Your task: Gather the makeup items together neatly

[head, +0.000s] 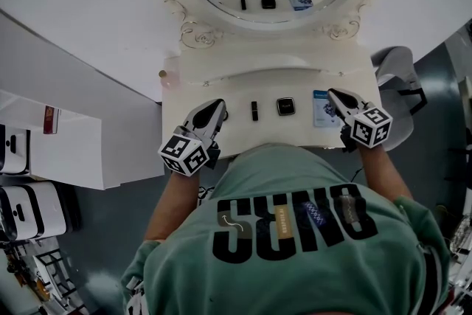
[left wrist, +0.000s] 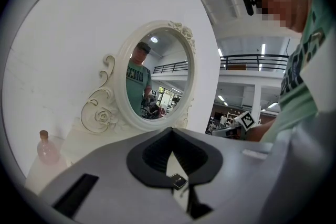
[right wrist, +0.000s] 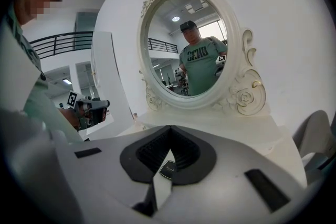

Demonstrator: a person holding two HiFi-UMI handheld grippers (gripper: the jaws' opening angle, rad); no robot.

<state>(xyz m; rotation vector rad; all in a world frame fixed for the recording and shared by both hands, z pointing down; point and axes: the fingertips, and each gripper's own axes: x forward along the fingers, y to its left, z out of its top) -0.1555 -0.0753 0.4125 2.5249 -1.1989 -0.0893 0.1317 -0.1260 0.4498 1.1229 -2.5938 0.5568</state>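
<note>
Left claw (head: 217, 111) closed tight on nothing, low over the front left of a cream-painted dressing table (head: 243, 138), tip just beside a slim black lipstick tube (head: 254, 111). Right claw (head: 335, 95) likewise pressed together and empty, tip at the right edge of a blue-and-white flat packet (head: 320, 108); contact not clear. Between tube and packet, apart from both, a square black compact (head: 286, 106). All three in a loose row along the table's front. At the far left corner, a small pink glass bottle (head: 163, 74) with a brownish stopper; contents not readable. Behind, an oval mirror in a carved cream frame (head: 195, 32).

Left gripper view: pads (left wrist: 152, 157) meeting, nothing clamped. Compact tiny beyond the tips. Pink bottle at lower left, beside the frame's rose scroll.

Right gripper view: pads together, nothing between them. Compact small beyond the tips, mirror above.
</note>
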